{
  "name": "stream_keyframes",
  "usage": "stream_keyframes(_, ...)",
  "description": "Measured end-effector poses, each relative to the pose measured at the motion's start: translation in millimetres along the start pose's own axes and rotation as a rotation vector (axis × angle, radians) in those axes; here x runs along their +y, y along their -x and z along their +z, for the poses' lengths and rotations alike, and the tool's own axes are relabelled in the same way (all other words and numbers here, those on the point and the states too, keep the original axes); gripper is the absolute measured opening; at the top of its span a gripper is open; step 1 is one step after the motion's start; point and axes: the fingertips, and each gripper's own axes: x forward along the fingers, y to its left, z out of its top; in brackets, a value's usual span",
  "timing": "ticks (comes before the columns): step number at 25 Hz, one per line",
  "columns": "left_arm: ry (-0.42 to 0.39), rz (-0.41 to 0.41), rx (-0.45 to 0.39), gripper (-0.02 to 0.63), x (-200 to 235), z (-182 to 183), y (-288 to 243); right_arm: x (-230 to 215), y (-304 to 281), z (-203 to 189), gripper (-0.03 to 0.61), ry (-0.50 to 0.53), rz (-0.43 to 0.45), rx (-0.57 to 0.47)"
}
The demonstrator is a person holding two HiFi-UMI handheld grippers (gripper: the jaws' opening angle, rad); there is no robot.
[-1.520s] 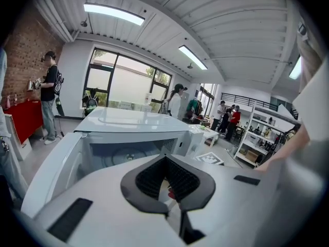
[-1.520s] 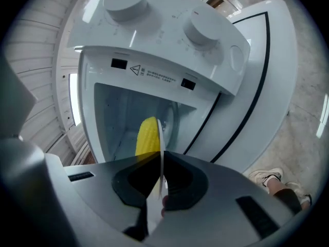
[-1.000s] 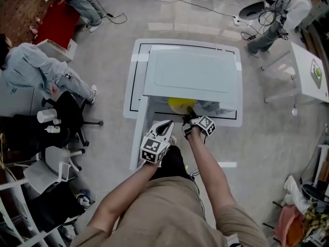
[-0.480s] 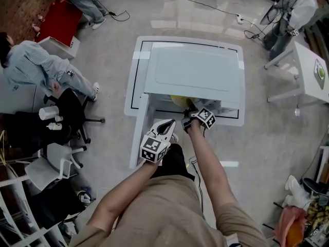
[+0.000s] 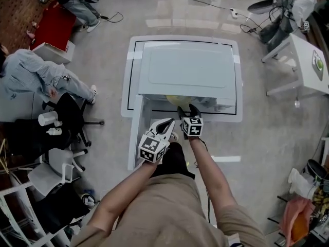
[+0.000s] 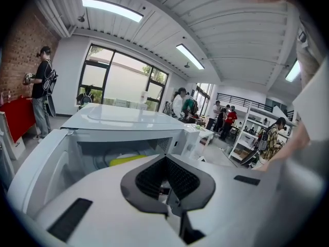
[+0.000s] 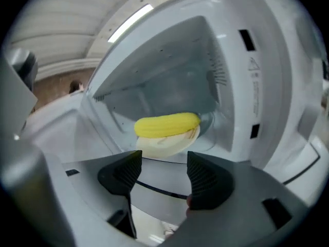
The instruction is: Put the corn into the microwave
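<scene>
The right hand-held gripper [image 7: 163, 164], its jaws opening with nothing between them, faces the open microwave [image 7: 257, 86]. Inside, the corn [image 7: 167, 124] lies on a pale plate [image 7: 165, 142]. The left hand-held gripper [image 6: 165, 161] is closed and empty.

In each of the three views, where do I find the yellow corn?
Head view: the corn peeks out at the near edge of the microwave, mid-picture.
Left gripper view: the corn is a yellow sliver inside the microwave, left of centre.
Right gripper view: the corn lies mid-picture, inside the microwave.
Shared landmark: the open white microwave.
</scene>
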Motion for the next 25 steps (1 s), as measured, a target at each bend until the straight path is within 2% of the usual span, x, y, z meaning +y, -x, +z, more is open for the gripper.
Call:
stream_keyframes(2,0.0,-0.003,0.004,0.003,-1.0,-1.6,-1.2,4.2,-4.8,-4.2,0.264,0.138,-0.034,0.04)
stream_keyframes(5,0.003,-0.003,0.008,0.003,-0.6,-1.8,0.3,8.1,-8.8,-1.4,0.264,0.221,-0.073,0.068)
stream_keyframes(13,0.029,0.03,-0.002,0.003,12.6,-2.7,13.2,2.6,-27.7,11.1,0.264,0.284,-0.135,0.076)
stream_keyframes(20,0.035,0.038,0.002,0.003,17.4,-6.8,16.4,-3.2,-39.2,20.8,0.264,0.283,-0.176,0.094)
stream_keyframes(25,0.033,0.028,0.004,0.003,13.5,-3.4,14.7,-3.5,-40.3,27.5,0.264,0.352,-0.185,0.117)
